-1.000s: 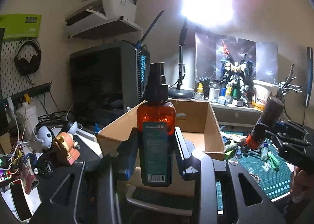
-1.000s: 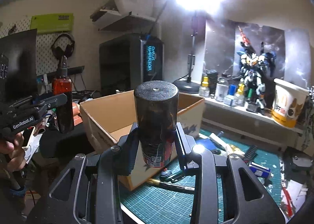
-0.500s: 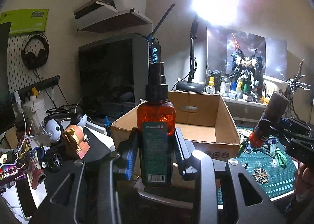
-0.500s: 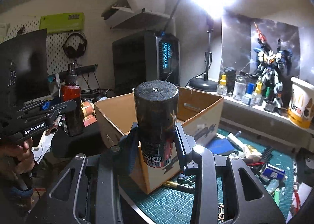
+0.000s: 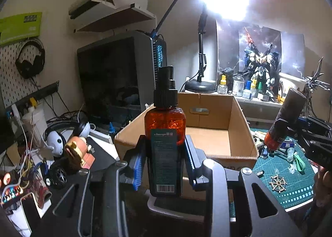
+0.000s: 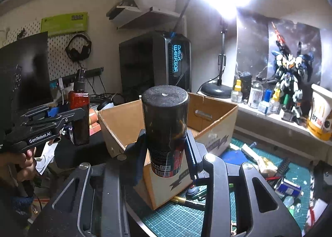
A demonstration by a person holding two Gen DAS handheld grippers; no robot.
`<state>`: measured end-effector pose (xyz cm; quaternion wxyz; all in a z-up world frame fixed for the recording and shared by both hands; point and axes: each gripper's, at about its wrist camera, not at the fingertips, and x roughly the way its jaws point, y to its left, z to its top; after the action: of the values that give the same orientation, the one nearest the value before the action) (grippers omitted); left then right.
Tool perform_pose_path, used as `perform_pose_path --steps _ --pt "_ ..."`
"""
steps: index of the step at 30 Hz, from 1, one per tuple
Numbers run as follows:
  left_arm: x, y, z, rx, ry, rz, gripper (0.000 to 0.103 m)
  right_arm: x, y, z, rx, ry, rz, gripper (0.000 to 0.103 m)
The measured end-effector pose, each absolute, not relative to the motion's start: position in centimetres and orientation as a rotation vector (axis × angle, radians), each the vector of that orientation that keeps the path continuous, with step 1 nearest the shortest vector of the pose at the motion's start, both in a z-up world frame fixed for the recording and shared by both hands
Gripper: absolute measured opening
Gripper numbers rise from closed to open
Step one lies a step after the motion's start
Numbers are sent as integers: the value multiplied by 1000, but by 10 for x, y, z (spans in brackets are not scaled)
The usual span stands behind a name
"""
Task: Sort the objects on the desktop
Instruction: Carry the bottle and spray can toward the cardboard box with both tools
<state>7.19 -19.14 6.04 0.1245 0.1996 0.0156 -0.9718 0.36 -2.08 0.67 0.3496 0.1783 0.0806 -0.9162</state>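
My left gripper (image 5: 165, 160) is shut on an orange spray bottle (image 5: 165, 133) with a black pump top, held upright in front of an open cardboard box (image 5: 207, 141). My right gripper (image 6: 166, 154) is shut on a dark spray can (image 6: 165, 125), also upright, near the box's (image 6: 215, 131) front corner. The left wrist view shows the can (image 5: 285, 120) tilted at the right edge in the other gripper. In the right wrist view the orange bottle (image 6: 79, 110) stands at the left, a hand (image 6: 18, 164) holding that gripper. The box interior looks bare.
A green cutting mat (image 6: 178, 218) with small tools and bottles lies right of the box. A PC tower (image 5: 120, 79), lamp base (image 5: 199, 86) and model robot (image 5: 259, 71) stand behind. Headphones (image 5: 60, 139) and toys (image 5: 77, 149) crowd the left desk.
Both views have swung so the box and background sit further right in the frames and a little lower. Both grips are unchanged.
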Motion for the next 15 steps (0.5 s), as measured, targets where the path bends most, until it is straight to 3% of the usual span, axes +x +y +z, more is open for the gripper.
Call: perform_pose_path --steps 15 --pt "24 -185 100 637 -73 -2893 34 -30 -21 45 483 223 -2335 33"
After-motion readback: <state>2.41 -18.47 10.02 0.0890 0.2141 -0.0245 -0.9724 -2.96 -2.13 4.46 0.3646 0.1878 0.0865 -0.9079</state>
